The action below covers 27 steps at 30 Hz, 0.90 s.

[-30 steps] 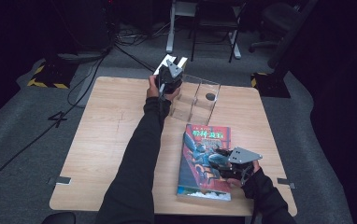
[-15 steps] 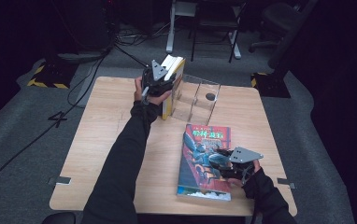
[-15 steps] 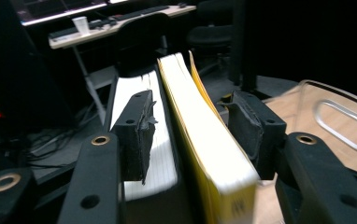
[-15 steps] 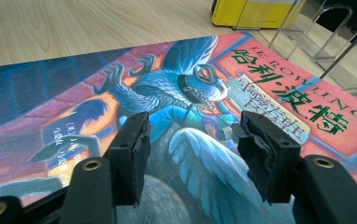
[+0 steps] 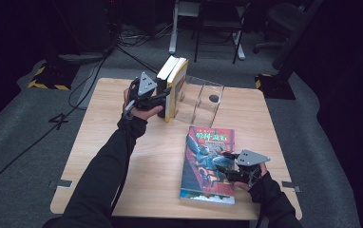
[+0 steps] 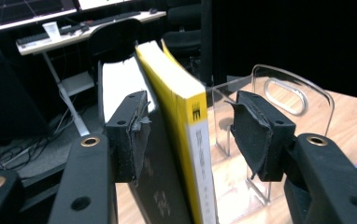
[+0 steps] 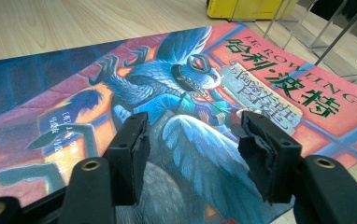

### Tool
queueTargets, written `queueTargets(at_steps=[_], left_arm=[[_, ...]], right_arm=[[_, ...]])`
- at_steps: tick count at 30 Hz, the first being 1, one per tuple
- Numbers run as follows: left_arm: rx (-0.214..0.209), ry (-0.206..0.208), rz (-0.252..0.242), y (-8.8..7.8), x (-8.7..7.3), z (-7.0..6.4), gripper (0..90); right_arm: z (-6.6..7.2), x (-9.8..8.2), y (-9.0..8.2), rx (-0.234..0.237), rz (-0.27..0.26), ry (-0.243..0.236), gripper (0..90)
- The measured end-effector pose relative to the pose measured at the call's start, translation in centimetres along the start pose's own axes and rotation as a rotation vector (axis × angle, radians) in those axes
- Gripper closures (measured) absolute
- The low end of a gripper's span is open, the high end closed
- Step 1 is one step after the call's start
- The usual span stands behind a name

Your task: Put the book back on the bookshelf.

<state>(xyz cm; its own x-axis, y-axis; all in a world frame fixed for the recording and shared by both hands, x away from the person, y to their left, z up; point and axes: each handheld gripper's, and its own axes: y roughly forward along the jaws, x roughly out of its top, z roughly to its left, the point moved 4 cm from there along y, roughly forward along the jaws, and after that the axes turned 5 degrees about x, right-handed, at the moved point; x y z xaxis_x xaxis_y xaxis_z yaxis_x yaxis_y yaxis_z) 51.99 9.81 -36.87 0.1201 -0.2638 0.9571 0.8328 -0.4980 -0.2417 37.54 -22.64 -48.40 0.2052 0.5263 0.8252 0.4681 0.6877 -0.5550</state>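
While left gripper (image 6: 188, 135) jaws widen, yellow book (image 6: 179, 116) stands between them.

The setting is appearing to be a lab or studio workspace; a wooden table (image 5: 122, 156) is standing on grey carpet (image 5: 23, 142), with cables (image 5: 80, 90) running across it; yellow-black hazard tape (image 5: 46, 78) is marking equipment bases; office chairs (image 5: 284, 23) are sitting in darkness; a desk (image 6: 83, 32) is carrying keyboards and monitors (image 6: 27, 9).
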Motion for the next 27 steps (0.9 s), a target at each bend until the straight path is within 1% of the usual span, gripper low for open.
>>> queueTargets(at_steps=[1, 2, 5, 6, 8, 9, 10, 11, 12, 13, 14, 15, 16, 17, 18, 19, 21, 23, 25, 27], left_arm=[[-0.007, -0.004, 0.009, 0.0, -0.5, -0.1, 48.1], [-0.003, 0.000, 0.014, 0.0, -0.8, -0.1, 48.8], [-0.031, -0.011, 0.044, 0.4, -2.1, -0.6, 53.6], [-0.030, -0.002, 0.056, 0.7, -2.5, -0.8, 53.8], [-0.042, 0.007, 0.084, 1.2, -3.4, -1.2, 58.6], [-0.027, 0.013, 0.096, 1.4, -3.7, -1.3, 59.0], [-0.018, 0.017, 0.110, 1.7, -4.0, -1.4, 61.2], [-0.025, 0.018, 0.121, 2.1, -4.5, -1.4, 65.8], [-0.008, 0.020, 0.143, 2.6, -4.9, -1.4, 67.2], [-0.009, 0.023, 0.155, 3.0, -5.2, -1.4, 72.8], [-0.014, 0.021, 0.165, 3.2, -5.5, -1.4, 74.9], [-0.008, 0.022, 0.180, 3.6, -5.8, -1.5, 75.1], [-0.022, 0.011, 0.185, 4.0, -6.1, -1.5, 77.0], [-0.047, 0.004, 0.185, 4.2, -6.3, -1.6, 77.5], [-0.048, 0.011, 0.189, 4.5, -6.4, -1.6, 79.0], [-0.041, 0.013, 0.194, 4.7, -6.5, -1.6, 81.2], [-0.034, 0.000, 0.198, 5.1, -6.6, -1.6, 85.1], [-0.026, -0.005, 0.202, 5.4, -6.5, -1.6, 85.1], [0.001, 0.005, 0.206, 5.7, -6.4, -1.6, 84.4], [0.006, -0.003, 0.208, 5.9, -6.4, -1.6, 83.6]], right_arm=[[0.0, 0.0, 0.0, 0.002, 0.001, -0.002, 44.1], [0.1, 0.0, 0.1, 0.003, 0.003, -0.002, 44.1], [0.2, 0.0, 0.3, 0.008, 0.010, -0.005, 44.2], [0.3, -0.1, 0.3, 0.007, 0.011, -0.005, 44.2], [0.3, -0.1, 0.3, 0.009, 0.013, -0.008, 44.1], [0.3, -0.1, 0.3, 0.008, 0.011, -0.005, 44.1], [0.2, -0.1, 0.2, 0.008, 0.010, -0.006, 44.1], [0.2, -0.1, 0.2, 0.008, 0.010, -0.001, 44.1], [0.1, -0.2, 0.2, 0.008, 0.010, -0.001, 44.1], [0.1, -0.2, 0.2, 0.007, 0.009, 0.002, 44.1], [0.1, -0.2, 0.2, 0.007, 0.009, -0.001, 44.1], [0.1, -0.2, 0.2, 0.006, 0.009, -0.002, 44.1], [0.1, -0.2, 0.2, 0.006, 0.009, -0.002, 44.1], [0.1, -0.2, 0.2, 0.007, 0.009, -0.001, 44.0], [0.1, -0.2, 0.2, 0.006, 0.008, 0.000, 44.0], [0.1, -0.2, 0.2, 0.005, 0.007, 0.000, 44.1], [0.1, -0.2, 0.2, 0.006, 0.006, 0.000, 44.0], [0.0, -0.2, 0.2, 0.005, 0.005, 0.001, 44.0], [0.0, -0.3, 0.2, 0.005, 0.005, 0.002, 44.0], [-0.1, -0.3, 0.2, 0.006, 0.006, 0.000, 43.9]])
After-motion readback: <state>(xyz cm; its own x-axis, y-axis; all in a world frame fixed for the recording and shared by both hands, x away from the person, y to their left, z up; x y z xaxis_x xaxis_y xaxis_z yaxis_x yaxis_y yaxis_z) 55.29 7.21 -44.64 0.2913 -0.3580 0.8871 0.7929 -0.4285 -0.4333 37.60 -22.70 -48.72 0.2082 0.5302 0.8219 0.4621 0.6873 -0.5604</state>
